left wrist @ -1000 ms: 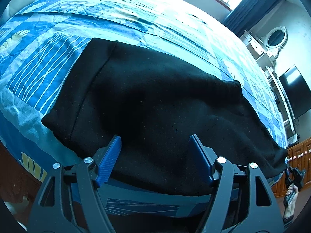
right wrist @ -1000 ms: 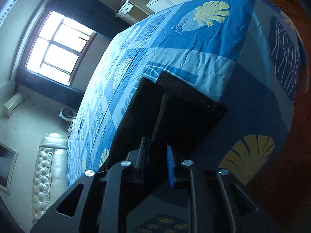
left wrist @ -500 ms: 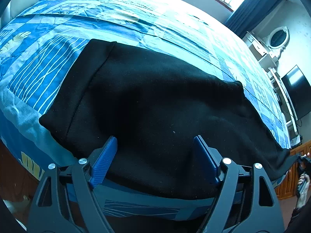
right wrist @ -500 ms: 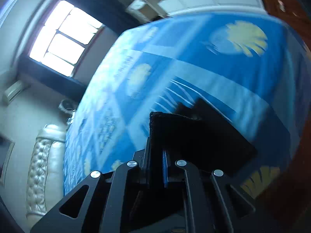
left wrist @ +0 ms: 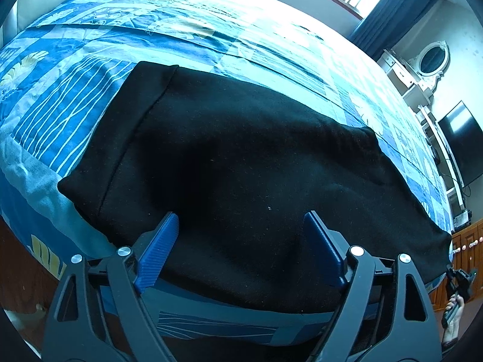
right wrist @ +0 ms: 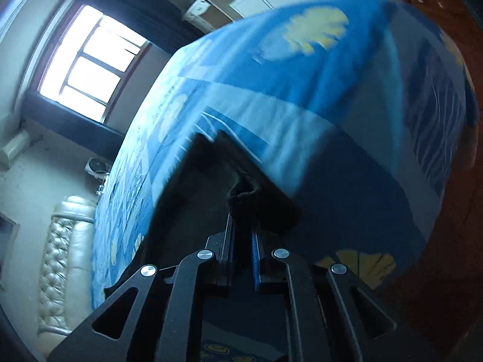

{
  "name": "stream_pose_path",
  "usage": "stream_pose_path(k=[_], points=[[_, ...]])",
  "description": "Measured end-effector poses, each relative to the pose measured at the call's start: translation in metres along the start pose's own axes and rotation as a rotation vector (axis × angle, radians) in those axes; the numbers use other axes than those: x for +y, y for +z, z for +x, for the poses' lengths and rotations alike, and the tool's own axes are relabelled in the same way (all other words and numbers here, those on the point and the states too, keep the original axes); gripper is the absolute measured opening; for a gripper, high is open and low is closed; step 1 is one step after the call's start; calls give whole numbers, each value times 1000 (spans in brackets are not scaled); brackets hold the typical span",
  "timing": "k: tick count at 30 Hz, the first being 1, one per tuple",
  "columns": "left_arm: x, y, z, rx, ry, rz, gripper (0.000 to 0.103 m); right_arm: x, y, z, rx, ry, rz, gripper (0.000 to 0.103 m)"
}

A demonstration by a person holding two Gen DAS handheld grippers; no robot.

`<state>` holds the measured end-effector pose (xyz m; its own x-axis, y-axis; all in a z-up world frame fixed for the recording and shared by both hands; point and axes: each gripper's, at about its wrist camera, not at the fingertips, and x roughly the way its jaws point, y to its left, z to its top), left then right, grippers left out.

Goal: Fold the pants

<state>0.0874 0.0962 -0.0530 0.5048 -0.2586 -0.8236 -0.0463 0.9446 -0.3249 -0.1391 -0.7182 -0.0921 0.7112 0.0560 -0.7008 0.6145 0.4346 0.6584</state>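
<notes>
At the bottom of the left wrist view, the left gripper [left wrist: 238, 238] hangs with its two blue-padded fingers [left wrist: 157, 252] spread wide apart, holding nothing, just over the near edge of the black pants [left wrist: 241, 157]. The pants lie flat across the middle of that frame on a blue patterned bedspread [left wrist: 211, 30], one end with a stitched seam toward the left, the other stretching off to the lower right edge. There, in the far lower right corner, the right gripper [left wrist: 460, 280] shows small at the tip of the cloth. In the right wrist view the right gripper [right wrist: 243, 235] sits at bottom centre, its fingers drawn nearly together and pinching a bunched fold of the pants [right wrist: 241, 199]. Beyond it the bedspread [right wrist: 302, 90] fills the upper right, blurred. Farther off, a bright window [right wrist: 87, 69] stands at upper left and a padded headboard [right wrist: 63, 256] at lower left.
</notes>
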Motion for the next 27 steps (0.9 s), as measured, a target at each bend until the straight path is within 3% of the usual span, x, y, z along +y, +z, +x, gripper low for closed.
stream_pose_path(k=[3,5,9,12,14,18,21,22,23,27], points=[[-1,-1,0,-3,6,6,84,-12,-1,-9,-16,-21,10,14],[-2,-1,0,-3,9,11,85,-17,1,-14,-25,-70,3,34],[-3,-1,1,-3,8,12,86,1,11,-29,-73,-129,-89,36],[-3,-1,2,-4,6,10,86,26,32,-30,-105,-98,-169,36],[-3,-1,2,-4,8,12,86,39,48,-16,-57,-62,-212,57],[-3,-1,2,-7,8,8,86,59,62,28,98,-75,-306,65],[-3,-2,1,-9,8,8,86,74,52,61,197,-187,-417,61],[-3,-2,1,-9,9,9,87,82,47,67,204,-230,-473,41],[-4,-2,2,-10,11,12,87,91,42,73,232,-219,-509,17],[-5,-2,1,-19,18,10,87,126,39,56,126,-279,-635,17]])
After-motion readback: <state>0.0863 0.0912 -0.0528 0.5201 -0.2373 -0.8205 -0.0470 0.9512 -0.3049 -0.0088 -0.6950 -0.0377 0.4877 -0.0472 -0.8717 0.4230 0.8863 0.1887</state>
